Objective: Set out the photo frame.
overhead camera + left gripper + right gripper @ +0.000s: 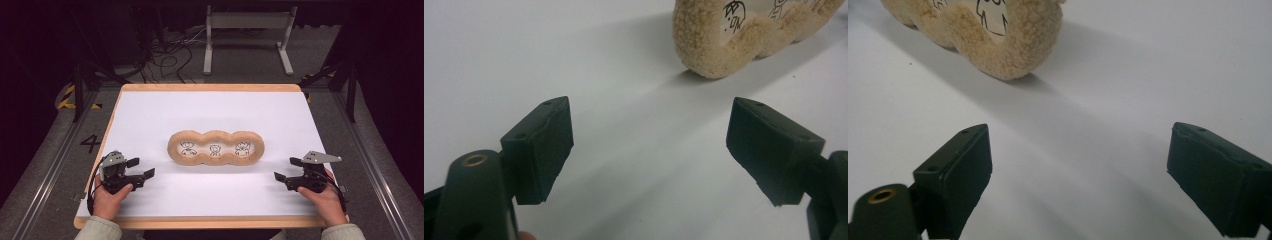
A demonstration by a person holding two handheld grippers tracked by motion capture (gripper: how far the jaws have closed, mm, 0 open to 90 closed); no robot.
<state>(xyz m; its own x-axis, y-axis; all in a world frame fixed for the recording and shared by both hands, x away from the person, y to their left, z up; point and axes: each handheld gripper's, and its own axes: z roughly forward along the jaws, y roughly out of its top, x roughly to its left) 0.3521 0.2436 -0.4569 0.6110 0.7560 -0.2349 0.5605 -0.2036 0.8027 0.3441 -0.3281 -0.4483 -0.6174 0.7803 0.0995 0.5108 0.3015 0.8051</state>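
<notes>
Your left tool (141, 167) sits low near the left front of the white bench (150, 110), and its jaws are wide apart with nothing between them. Your right tool (287, 169) sits near the right front, jaws wide apart too, holding nothing. The fuzzy tan frame (216, 148) with three round windows and little drawings lies flat in the middle of the bench, between both tools and well apart from each. It looks soft and light. If you push one end before you pinch it, it may slide or spin away.
</notes>
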